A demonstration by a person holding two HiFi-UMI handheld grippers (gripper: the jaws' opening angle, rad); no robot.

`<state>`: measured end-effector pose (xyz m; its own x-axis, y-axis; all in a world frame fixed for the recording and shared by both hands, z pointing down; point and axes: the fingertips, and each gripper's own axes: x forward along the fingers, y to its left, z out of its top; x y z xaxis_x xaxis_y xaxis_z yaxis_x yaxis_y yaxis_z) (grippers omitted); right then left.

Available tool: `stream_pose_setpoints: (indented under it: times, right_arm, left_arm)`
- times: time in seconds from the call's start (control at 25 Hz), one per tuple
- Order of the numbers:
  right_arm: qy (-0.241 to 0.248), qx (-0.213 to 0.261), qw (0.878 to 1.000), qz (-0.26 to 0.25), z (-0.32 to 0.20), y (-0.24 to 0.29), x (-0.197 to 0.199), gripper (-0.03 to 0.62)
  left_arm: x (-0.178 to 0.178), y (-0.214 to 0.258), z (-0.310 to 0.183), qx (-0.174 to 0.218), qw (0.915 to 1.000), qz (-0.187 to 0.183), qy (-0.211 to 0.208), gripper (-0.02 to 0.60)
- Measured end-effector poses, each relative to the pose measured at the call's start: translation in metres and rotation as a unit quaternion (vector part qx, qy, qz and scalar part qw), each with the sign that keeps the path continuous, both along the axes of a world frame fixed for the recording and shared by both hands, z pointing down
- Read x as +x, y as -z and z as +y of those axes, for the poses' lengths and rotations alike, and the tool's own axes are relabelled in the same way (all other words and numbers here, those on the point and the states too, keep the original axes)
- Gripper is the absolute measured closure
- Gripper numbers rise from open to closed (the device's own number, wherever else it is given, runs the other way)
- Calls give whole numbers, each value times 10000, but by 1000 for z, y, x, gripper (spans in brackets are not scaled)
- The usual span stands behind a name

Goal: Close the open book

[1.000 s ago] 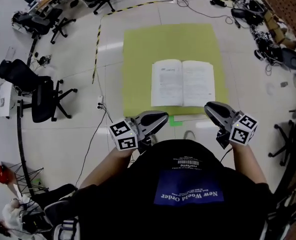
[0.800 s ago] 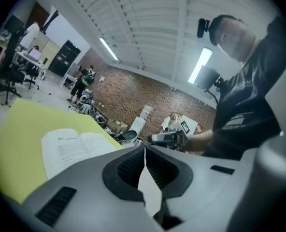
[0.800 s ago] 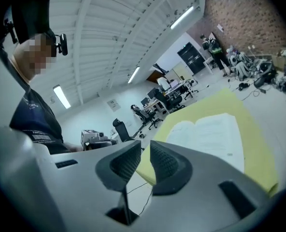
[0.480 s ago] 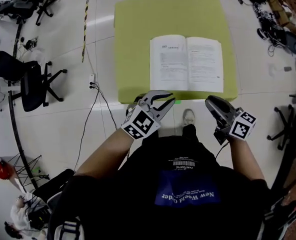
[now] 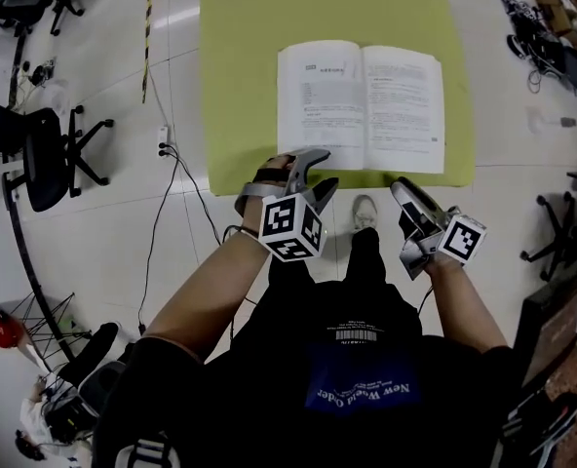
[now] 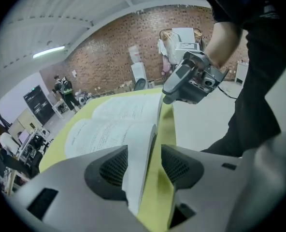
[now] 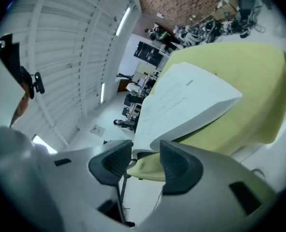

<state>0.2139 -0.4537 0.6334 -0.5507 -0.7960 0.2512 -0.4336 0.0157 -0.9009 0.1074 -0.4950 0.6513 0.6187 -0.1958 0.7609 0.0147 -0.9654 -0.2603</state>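
Note:
An open book (image 5: pixel 359 105) lies flat, white pages up, on the yellow-green table (image 5: pixel 232 76). My left gripper (image 5: pixel 318 172) is at the book's near left corner. Its jaws are opening, and in the left gripper view the near edge of the left page stack (image 6: pixel 135 163) stands between the pads without being pinched. My right gripper (image 5: pixel 403 191) hangs just off the table's near edge below the book's right page. Its jaws are opening too, with only the book (image 7: pixel 181 100) and the table edge (image 7: pixel 239 115) seen beyond them. The right gripper (image 6: pixel 191 79) also shows in the left gripper view.
Office chairs (image 5: pixel 35 154) stand on the tiled floor at left. A power strip (image 5: pixel 164 142) with cables and a yellow-black tape line (image 5: pixel 148 18) lie beside the table. Equipment and cables (image 5: pixel 552 47) crowd the far right. The person's shoe (image 5: pixel 365 211) is under the table's near edge.
Both grippers have sunk toward the table's near edge. The left one rolled over and its jaws went from shut to wide. The right jaws also spread.

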Motion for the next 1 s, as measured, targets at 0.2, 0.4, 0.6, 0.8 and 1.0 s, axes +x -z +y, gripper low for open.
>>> stream_pose_setpoints:
  times: [0.2, 0.4, 0.6, 0.8, 1.0]
  right_arm:
    - [-502, -292, 9977, -339, -13, -16, 5, 441]
    - [-837, -326, 9926, -815, -15, -15, 8, 441]
    - [-664, -514, 9912, -1024, -8, -20, -7, 408]
    - [-1069, -356, 9867, -1176, -31, -20, 7, 408]
    - [-1498, -175, 9803, -1272, -42, -21, 20, 415]
  left_arm:
    - [-6, -18, -2, -371, 9990, -248, 49, 380]
    - [-5, -29, -4, -534, 9980, -313, 112, 380]
    - [-5, -29, -6, -597, 9976, -335, 96, 380]
    - [-6, -28, -3, -578, 9976, -368, 76, 380]
    - [-6, -30, -3, -608, 9975, -347, 78, 380]
